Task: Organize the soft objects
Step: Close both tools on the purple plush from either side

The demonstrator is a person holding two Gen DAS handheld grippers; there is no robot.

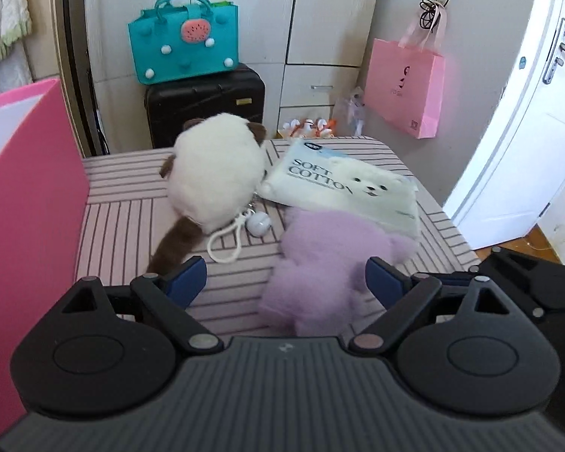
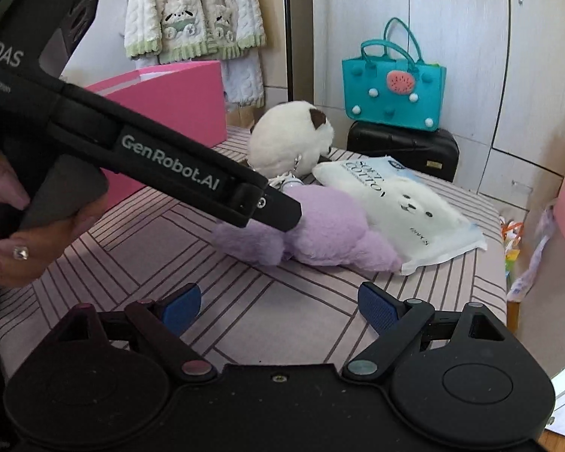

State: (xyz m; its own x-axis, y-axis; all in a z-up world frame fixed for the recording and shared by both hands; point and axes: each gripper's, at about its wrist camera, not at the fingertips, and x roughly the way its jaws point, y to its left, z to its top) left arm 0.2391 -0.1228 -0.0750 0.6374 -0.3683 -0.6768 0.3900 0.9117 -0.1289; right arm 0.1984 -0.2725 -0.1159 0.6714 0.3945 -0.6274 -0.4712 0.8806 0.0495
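Observation:
A purple plush toy [image 1: 320,267] lies on the striped table [image 1: 132,218]; it also shows in the right wrist view [image 2: 331,229]. My left gripper [image 1: 286,282] is open with the purple plush between its blue fingers. From the right wrist view the left gripper reaches onto the plush. A white and brown plush cat [image 1: 214,173] with a keyring lies behind it. A white soft cotton pack [image 1: 350,188] rests partly on the purple plush. A pink box [image 1: 26,196] stands at the left. My right gripper [image 2: 278,305] is open and empty above the table.
A teal felt bag [image 1: 184,45] sits on a black suitcase [image 1: 207,105] behind the table. A pink paper bag [image 1: 406,86] hangs on the wall at the right. A white door [image 1: 527,132] stands at the far right.

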